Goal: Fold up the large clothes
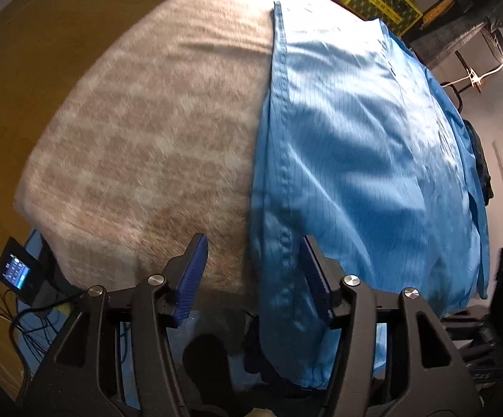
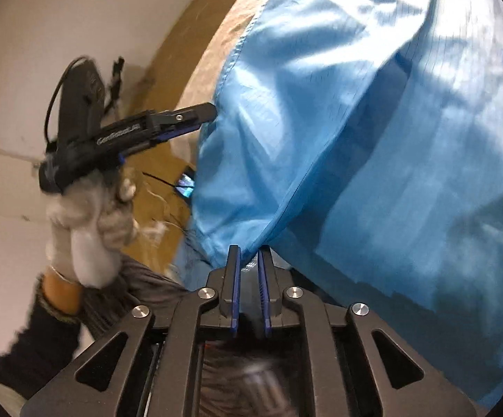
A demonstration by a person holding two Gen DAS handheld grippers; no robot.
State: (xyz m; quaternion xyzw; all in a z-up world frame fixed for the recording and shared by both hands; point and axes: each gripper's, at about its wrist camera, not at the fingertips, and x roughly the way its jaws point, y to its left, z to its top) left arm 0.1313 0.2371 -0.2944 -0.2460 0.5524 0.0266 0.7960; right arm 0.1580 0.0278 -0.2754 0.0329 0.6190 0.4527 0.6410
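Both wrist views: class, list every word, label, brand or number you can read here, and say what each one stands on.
"GenRobot.AI", blurred and only roughly readable: white lettering on the black body of the left tongs.
Black print on the yellow box: too small to read.
Icons on the small lit screen: too blurred to read.
Blue garment: no lettering visible.

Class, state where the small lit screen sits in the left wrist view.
The small lit screen sits at the lower left of the left wrist view, beside the near corner of the beige blanket, amid loose cables, left of the left gripper.
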